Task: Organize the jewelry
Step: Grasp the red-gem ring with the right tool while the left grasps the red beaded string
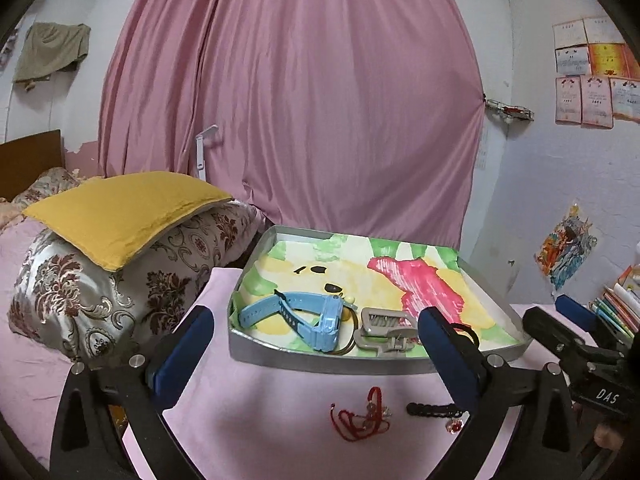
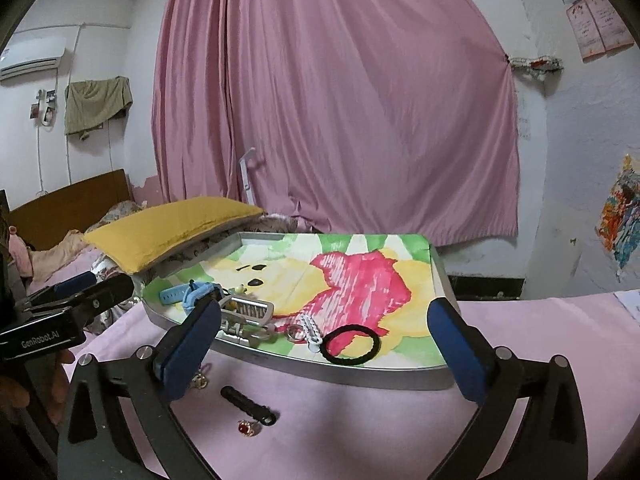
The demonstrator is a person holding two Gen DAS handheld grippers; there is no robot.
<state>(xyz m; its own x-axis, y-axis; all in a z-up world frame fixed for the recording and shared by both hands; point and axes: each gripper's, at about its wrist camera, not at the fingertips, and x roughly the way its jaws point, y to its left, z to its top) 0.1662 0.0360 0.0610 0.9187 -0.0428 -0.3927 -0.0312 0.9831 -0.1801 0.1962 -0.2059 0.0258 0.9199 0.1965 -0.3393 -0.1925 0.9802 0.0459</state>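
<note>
A grey tray [image 1: 320, 364] lined with a painted sheet stands on the pink cloth. It holds a blue watch [image 1: 304, 316], a grey hair clip [image 1: 384, 328], a black hair tie [image 2: 352, 344], a white clip [image 2: 311, 330] and a small ring [image 2: 295, 333]. On the cloth in front of the tray lie a red string bracelet [image 1: 364, 416], a black braided bracelet [image 2: 248, 404] and a red-stone ring [image 2: 247, 428]. My left gripper [image 1: 316, 316] and right gripper [image 2: 325, 308] hover side by side before the tray, both open wide with nothing between their fingers.
A yellow cushion [image 1: 120, 212] on a patterned pillow [image 1: 80, 304] lies left of the tray, on a bed. A pink curtain [image 1: 292, 100] hangs behind. Books [image 1: 616, 308] are stacked at the far right. A small gold item [image 2: 202, 380] sits by the right gripper's left finger.
</note>
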